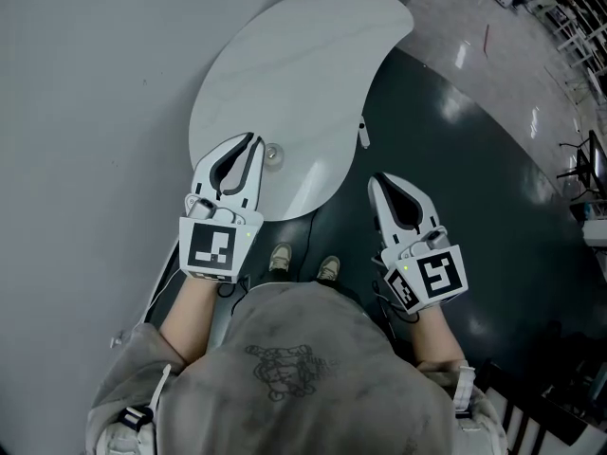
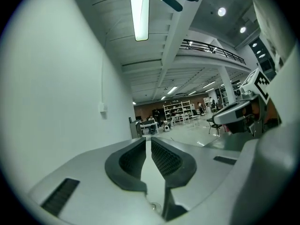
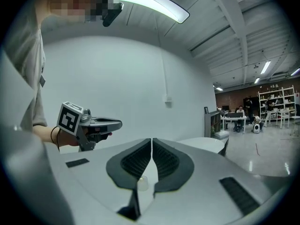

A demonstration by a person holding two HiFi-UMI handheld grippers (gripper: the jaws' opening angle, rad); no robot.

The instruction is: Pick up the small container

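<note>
Small clear round container (image 1: pixel 274 153) sits on the white kidney-shaped table (image 1: pixel 285 74), close to the table's near edge. It lies just beside the tips of the left gripper (image 1: pixel 254 140), on their right, and whether it touches them cannot be told. The left gripper's white body reaches over the table edge, and its two dark ribbed pads are pressed together with nothing between them. In the left gripper view a bit of the container shows low down, under the closed jaws. The right gripper (image 1: pixel 377 179) hangs over the dark glossy floor (image 1: pixel 455 207), just off the table's right edge and well apart from the container. Its jaws are also closed together and empty. In the right gripper view the container appears through the gap beneath the pads, not clamped. A short white stick-like item (image 1: pixel 362 134) lies at the table's right rim. The person's pale shoes (image 1: pixel 281 257) stand on the floor below the table.
</note>
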